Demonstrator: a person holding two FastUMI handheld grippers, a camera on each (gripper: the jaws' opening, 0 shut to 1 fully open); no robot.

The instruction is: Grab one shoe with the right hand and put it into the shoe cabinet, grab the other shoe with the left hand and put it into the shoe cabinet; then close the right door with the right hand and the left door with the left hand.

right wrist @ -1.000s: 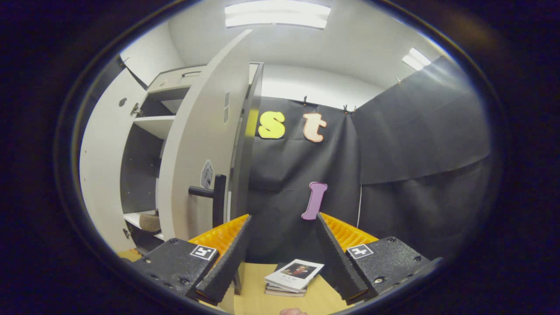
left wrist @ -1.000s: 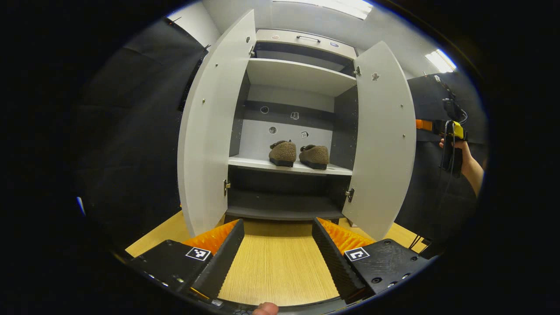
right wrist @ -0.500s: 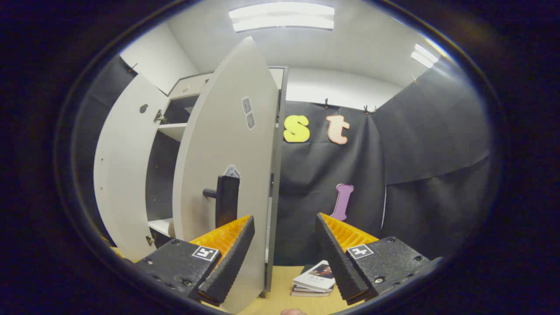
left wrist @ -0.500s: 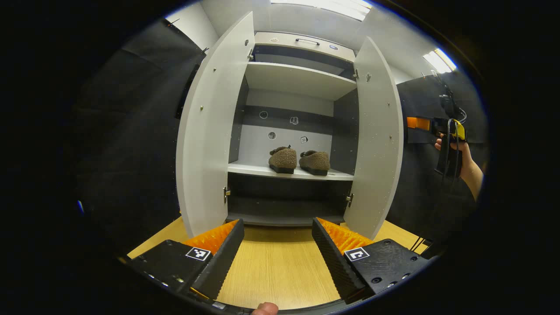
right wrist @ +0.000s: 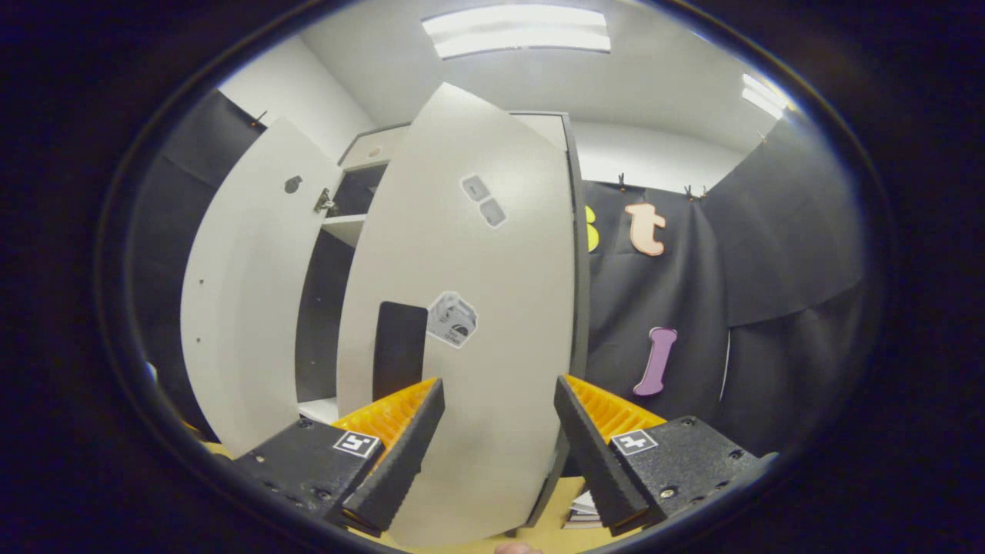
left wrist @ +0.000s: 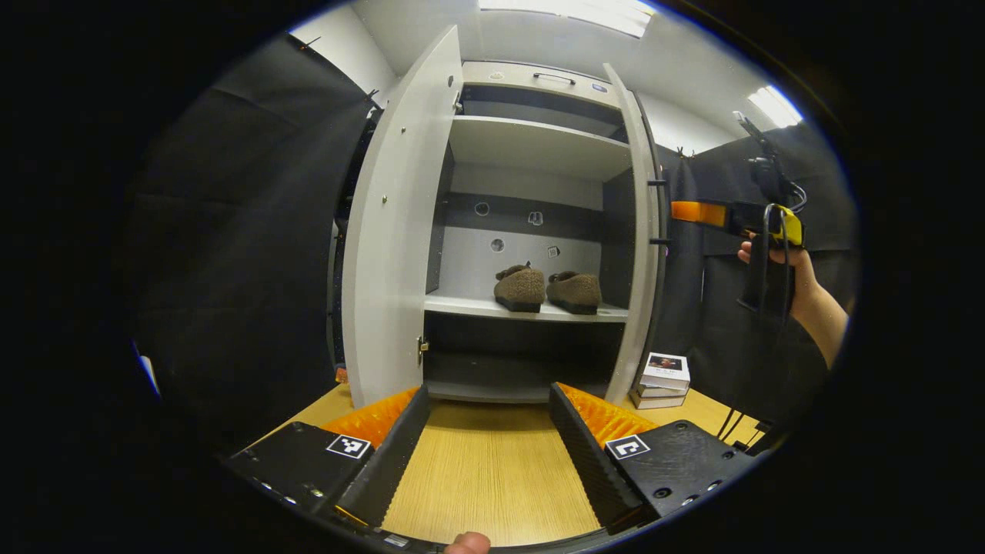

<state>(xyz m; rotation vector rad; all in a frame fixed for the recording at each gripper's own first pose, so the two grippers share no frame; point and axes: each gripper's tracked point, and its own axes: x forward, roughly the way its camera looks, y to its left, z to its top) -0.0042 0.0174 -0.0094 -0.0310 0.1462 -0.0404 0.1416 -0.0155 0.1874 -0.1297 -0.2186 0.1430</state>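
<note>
— Where are the shoes?

— The two brown fuzzy shoes [left wrist: 548, 288] sit side by side on the middle shelf of the white shoe cabinet [left wrist: 531, 146].

— And the doors?

— In the left claw view the white left door [left wrist: 392, 231] stands wide open; the white right door [right wrist: 469, 323], with its black handle [right wrist: 399, 348], is swung partway.

— The claws?

— The left claw [left wrist: 483, 454] is spread open over the light wooden table [left wrist: 485, 477], holding nothing. The right claw [right wrist: 499, 454] is also open and empty, facing the right door's outer face.

— Anything else?

— A small stack of books [left wrist: 662, 378] lies beside the cabinet.
</note>
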